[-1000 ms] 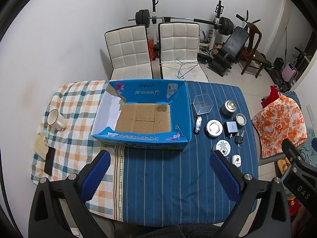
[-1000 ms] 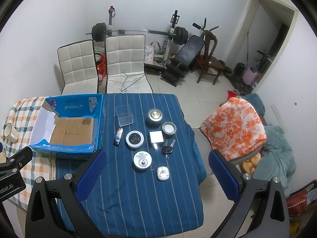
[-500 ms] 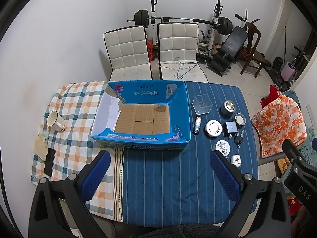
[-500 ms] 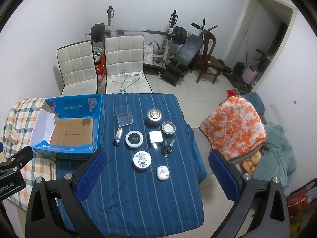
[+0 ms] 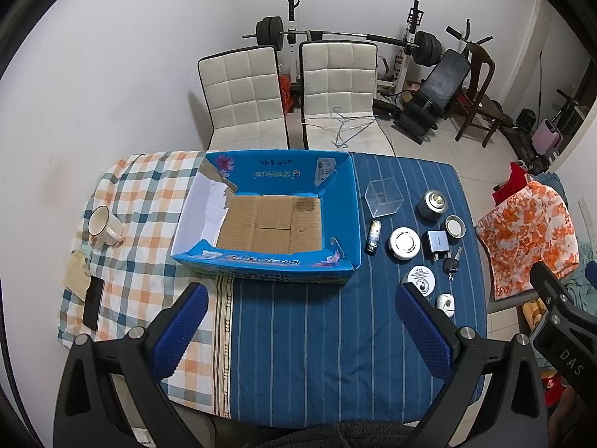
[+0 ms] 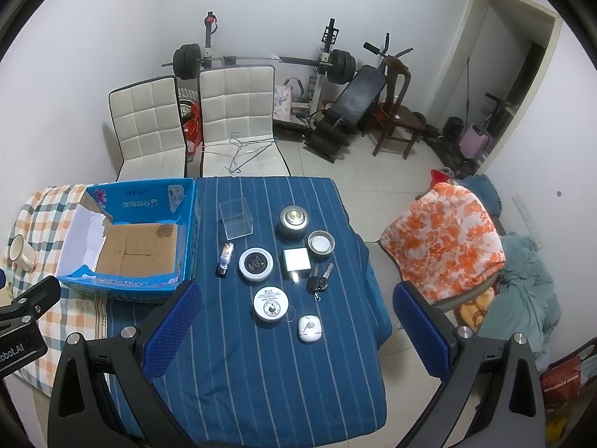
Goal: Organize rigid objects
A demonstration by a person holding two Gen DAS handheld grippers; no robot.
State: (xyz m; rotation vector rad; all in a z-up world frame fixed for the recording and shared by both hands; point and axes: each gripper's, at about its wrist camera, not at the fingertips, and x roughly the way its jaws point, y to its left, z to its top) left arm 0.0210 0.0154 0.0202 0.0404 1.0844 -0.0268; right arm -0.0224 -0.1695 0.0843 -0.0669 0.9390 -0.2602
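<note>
An empty blue cardboard box [image 5: 337, 220] [image 6: 186, 231] stands open on the table. To its right, on the blue striped cloth, lie a clear plastic cube [image 6: 236, 217], a small dark bottle [image 6: 224, 259], a black-topped round tin [image 6: 256, 263], a white round tin [image 6: 270, 303], a grey metal can [image 6: 293, 221], a small round dish [image 6: 321, 245], a white square charger [image 6: 296, 260], car keys [image 6: 318, 280] and a white earbud case [image 6: 309, 328]. My left gripper [image 5: 300, 326] and right gripper [image 6: 294, 323] hover high above the table's near edge, both open and empty.
On the checked cloth at the left stand a white mug [image 5: 104, 225], a black phone [image 5: 92, 302] and a brown paper scrap [image 5: 76, 270]. Two white chairs [image 5: 291, 93] stand behind the table. An orange-patterned covered chair [image 6: 444, 246] is at the right. Gym equipment [image 6: 335, 86] lines the far wall.
Both views have shifted only slightly; the table's objects sit a touch lower in the frames. Nothing on the table has moved and both grippers stay open.
</note>
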